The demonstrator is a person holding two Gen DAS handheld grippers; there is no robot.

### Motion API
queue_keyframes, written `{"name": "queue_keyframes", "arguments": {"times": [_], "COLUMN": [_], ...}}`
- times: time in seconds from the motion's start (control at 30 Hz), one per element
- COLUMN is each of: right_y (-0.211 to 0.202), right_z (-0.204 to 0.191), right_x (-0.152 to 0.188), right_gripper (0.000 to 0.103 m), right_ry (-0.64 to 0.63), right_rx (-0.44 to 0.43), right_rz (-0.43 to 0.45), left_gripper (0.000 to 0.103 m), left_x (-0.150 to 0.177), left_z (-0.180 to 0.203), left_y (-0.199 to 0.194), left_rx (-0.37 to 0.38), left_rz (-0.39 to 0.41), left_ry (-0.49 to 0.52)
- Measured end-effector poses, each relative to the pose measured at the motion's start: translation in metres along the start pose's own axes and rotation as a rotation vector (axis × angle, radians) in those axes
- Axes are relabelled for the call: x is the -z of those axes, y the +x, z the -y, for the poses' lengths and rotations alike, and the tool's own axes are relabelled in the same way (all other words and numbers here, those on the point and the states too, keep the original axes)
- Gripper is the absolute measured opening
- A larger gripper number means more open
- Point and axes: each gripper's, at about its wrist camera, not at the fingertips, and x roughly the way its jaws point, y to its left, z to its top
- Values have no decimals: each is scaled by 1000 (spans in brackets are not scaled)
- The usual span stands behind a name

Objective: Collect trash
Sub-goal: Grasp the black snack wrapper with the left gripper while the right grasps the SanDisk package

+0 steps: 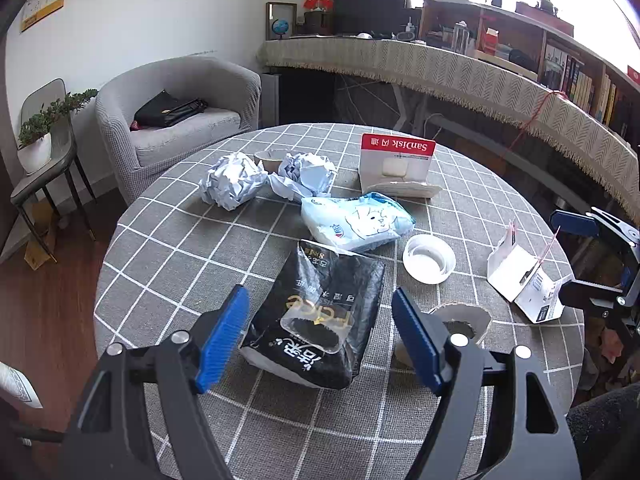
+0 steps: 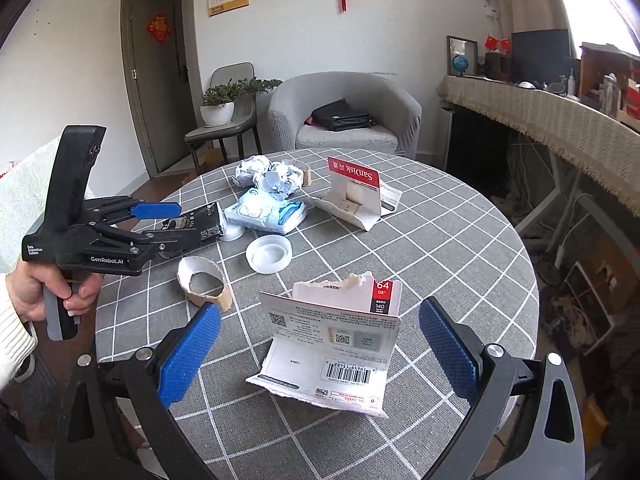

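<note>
Left gripper (image 1: 320, 336): black frame w/ triangular cut-outs in the arms, silver round screws at the joints, two blue ribbed pads (image 1: 224, 338). Right gripper (image 2: 320, 354): same build, black arms, silver screws, blue pads w/ fine dotted texture. In the right wrist view the left gripper's side shows white "GenRobot.AI" lettering plus a small "Data Acquisition System" label, grey trigger under the black handle. Hand (image 2: 48, 292) on that handle wears a cream ribbed-knit sleeve (image 2: 14, 330).

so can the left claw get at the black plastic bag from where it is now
Probably yes. The left claw is open with the black plastic bag lying flat on the checked grey tablecloth right between its blue pads, not pressed yet. Nothing lies on the bag; the torn cardboard tube sits just outside the right pad.
</note>
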Motion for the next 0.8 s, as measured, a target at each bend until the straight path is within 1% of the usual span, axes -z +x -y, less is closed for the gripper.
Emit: {"name": "queue_keyframes", "arguments": {"times": [0.1, 0.2, 0.37, 0.5, 0.57, 0.6, 0.63, 0.7, 0.77, 0.8], "right_y": [1, 8, 20, 32, 34, 34, 35, 38, 38, 37], "right_z": [1, -1, -1, -1, 1, 3, 5, 11, 11, 11], "right_x": [0, 3, 5, 6, 6, 6, 6, 6, 5, 4], "right_gripper": [100, 100, 100, 100, 100, 97, 87, 76, 76, 76], "right_ry": [22, 17, 39, 62, 78, 92, 113, 153, 158, 158], "right_rx": [27, 79, 123, 150, 161, 161, 147, 126, 125, 126], "right_rz": [7, -14, -44, -75, -77, -78, -83, -98, -101, -99], "left_gripper": [63, 56, 53, 47, 47, 45, 45, 43, 41, 37], "left_x": [0, 2, 10, 14, 16, 17, 18, 20, 23, 25], "left_z": [3, -1, -4, -6, -8, -9, -9, -10, -11, -11], "left_y": [1, -1, -14, -26, -30, -32, -34, -37, -39, -40], "left_rx": [2, 11, 4, -23, -33, -37, -42, -51, -55, -55], "left_rz": [-4, 3, 26, 46, 52, 55, 58, 63, 60, 61], "left_ry": [-1, -42, -84, -119, -142, -151, -158, -173, -195, -203]}}
